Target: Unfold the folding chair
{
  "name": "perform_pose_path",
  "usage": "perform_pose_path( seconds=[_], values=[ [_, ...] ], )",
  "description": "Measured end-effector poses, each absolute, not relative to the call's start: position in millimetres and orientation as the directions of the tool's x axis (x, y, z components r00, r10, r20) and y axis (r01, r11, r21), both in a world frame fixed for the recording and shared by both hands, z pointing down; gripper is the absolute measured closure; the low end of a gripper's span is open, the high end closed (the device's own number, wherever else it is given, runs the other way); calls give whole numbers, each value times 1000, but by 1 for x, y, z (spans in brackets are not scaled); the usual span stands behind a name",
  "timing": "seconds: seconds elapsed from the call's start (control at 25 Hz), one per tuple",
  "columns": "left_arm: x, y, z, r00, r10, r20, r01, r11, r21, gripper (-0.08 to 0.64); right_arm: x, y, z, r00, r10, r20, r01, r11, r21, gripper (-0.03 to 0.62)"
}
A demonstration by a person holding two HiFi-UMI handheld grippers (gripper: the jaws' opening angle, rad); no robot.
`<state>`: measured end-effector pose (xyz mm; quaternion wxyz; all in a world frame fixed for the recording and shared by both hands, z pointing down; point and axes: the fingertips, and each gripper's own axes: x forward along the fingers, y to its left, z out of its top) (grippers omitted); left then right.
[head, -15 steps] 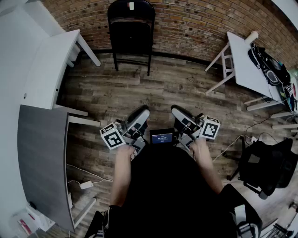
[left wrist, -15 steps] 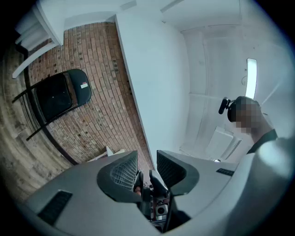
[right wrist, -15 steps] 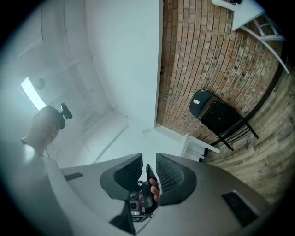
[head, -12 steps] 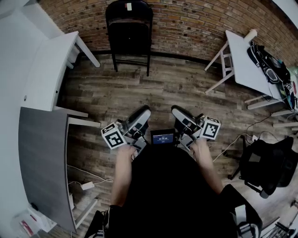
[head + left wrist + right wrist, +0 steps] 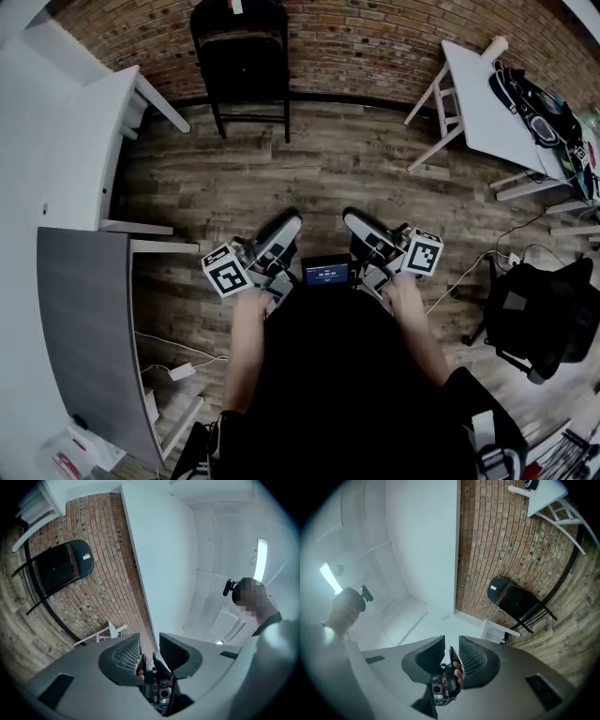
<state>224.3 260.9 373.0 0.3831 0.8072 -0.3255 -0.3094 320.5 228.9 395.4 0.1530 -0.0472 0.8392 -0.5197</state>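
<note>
Head view, steeply down: a black folding chair (image 5: pixel 242 56) is seen at top centre-left of the frame. It is stood upright against the brick wall (image 5: pixel 375 42) w/ the seat folded flat to the back, so it is not yet opened. Bare wood floor (image 5: pixel 328 169) is spread between it & the person. The chair is well apart from both tools, out of reach.

The left gripper (image 5: pixel 281 232) and right gripper (image 5: pixel 360 225) are held side by side in mid-frame, close to the body, w/ a small screen (image 5: pixel 325 275) between them. Both are pointed fwd toward the chair & tipped slightly up, which is judged a carrying pose for the approach, not a reach.

In each gripper view the claw is shown w/ its two jaws parted by a narrow gap. Nothing is gripped; only the other tool is glimpsed through the gap. They are presumably kept part-open to be ready for the chair's frame.

A white table (image 5: pixel 483 103) is set at upper right & a grey table (image 5: pixel 84 319) at left. The floor between them is judged wide enough for walking up to the chair.
</note>
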Motion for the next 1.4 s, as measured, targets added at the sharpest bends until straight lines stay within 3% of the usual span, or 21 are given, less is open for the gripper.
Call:
perform_pose_path(
  seconds=[0.32, 1.4],
  values=[
    [217, 260, 386, 595, -769, -235, -289, -477, 830, 431, 306, 228, 408, -954, -231, -193, 73, 446, -892, 489],
    [277, 221, 384, 570, -811, -130, -408, -417, 812, 431, 356, 183, 409, -950, -163, -265, 185, 389, -902, 489]
  ],
)
